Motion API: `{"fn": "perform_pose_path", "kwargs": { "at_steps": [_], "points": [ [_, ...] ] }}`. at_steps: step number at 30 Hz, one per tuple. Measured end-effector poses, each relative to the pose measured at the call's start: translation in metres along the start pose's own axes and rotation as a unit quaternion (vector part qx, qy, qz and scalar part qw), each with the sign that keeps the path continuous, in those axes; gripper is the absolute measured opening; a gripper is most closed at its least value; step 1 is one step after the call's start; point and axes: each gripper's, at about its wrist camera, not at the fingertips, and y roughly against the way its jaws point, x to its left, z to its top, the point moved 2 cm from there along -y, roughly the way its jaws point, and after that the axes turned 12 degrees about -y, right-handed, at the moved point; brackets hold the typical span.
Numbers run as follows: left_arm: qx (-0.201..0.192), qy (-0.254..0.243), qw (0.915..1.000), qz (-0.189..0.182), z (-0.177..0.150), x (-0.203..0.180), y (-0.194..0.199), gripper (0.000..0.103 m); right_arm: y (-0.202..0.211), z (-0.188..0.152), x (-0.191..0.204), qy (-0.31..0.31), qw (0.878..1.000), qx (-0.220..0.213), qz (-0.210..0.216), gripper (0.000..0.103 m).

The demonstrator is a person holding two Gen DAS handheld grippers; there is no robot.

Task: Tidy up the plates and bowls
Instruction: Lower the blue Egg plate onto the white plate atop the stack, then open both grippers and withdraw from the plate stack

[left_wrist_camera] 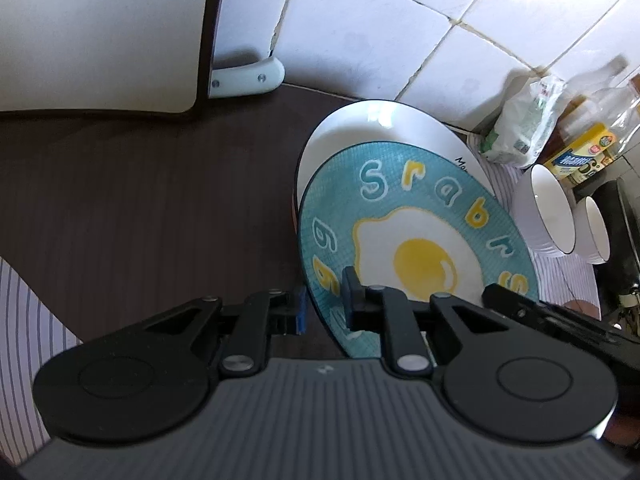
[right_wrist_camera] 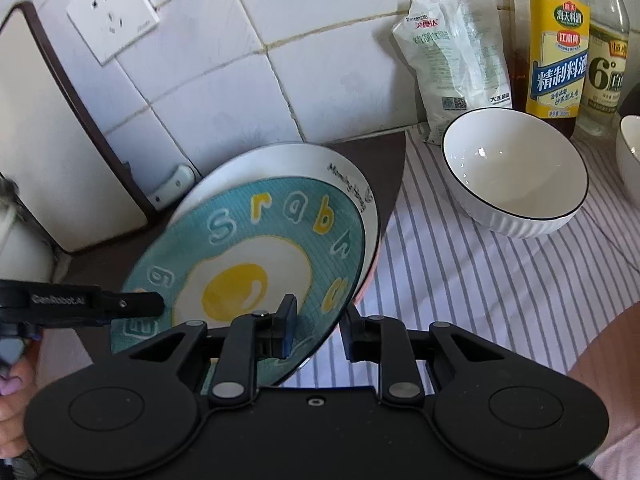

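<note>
A teal plate with a fried-egg print (left_wrist_camera: 420, 216) (right_wrist_camera: 260, 240) lies tilted over a larger white plate (left_wrist_camera: 360, 128) (right_wrist_camera: 280, 160), under which a pink rim shows. My left gripper (left_wrist_camera: 325, 306) is shut on the teal plate's near-left rim, one finger on each side of the edge. My right gripper (right_wrist_camera: 320, 326) is shut on its near-right rim, with one pad on the printed face and the other under the edge. Each gripper shows at the side of the other's view. Two white ribbed bowls (right_wrist_camera: 516, 168) (left_wrist_camera: 548, 216) stand to the right on the striped cloth.
A pale cutting board (right_wrist_camera: 48, 140) leans on the tiled wall at left, on a dark mat (left_wrist_camera: 160, 200). A white bag (right_wrist_camera: 452, 52) and sauce bottles (right_wrist_camera: 556, 60) stand at the back right. The striped cloth (right_wrist_camera: 480, 280) covers the counter on the right.
</note>
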Motion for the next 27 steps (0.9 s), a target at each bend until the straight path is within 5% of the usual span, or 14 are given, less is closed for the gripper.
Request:
{"fn": "perform_pose_path", "kwargs": {
  "at_steps": [16, 27],
  "points": [
    [0.011, 0.025, 0.9996, 0.005, 0.002, -0.001, -0.008, 0.015, -0.009, -0.006, 0.009, 0.061, 0.996, -0.040, -0.044, 0.040],
    [-0.016, -0.027, 0.9982, 0.051, -0.002, -0.022, 0.004, 0.016, -0.012, -0.011, 0.010, 0.097, 0.988, -0.085, -0.083, 0.040]
  ]
}}
